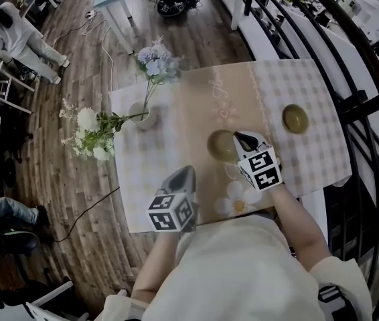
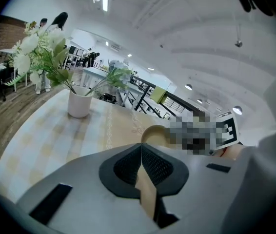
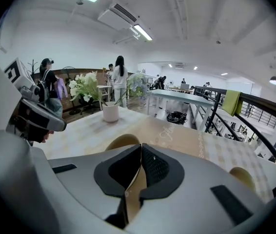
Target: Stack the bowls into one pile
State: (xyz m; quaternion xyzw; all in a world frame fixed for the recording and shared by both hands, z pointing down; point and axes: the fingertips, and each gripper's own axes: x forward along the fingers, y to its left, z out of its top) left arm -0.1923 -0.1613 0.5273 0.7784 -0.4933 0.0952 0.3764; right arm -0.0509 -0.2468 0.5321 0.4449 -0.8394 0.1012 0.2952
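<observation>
Olive bowl (image 1: 220, 146) upright on a checked tablecloth (image 1: 176, 159). Right gripper (image 1: 240, 138) just beside that bowl on its right, dark jaws drawn to a point at the rim; touching it or not, impossible to tell. Marker cube (image 1: 260, 168) behind those jaws, nearer the person than the bowl. Left gripper (image 1: 187, 172) near the bowl, to its left and closer to the person, apart from it. Second bowl (image 1: 295, 118) well apart, right of the first and slightly farther off. White vase (image 1: 144, 116) of flowers left of the bowl and beyond it. Black railing (image 1: 357, 99) far to the bowl's right.
</observation>
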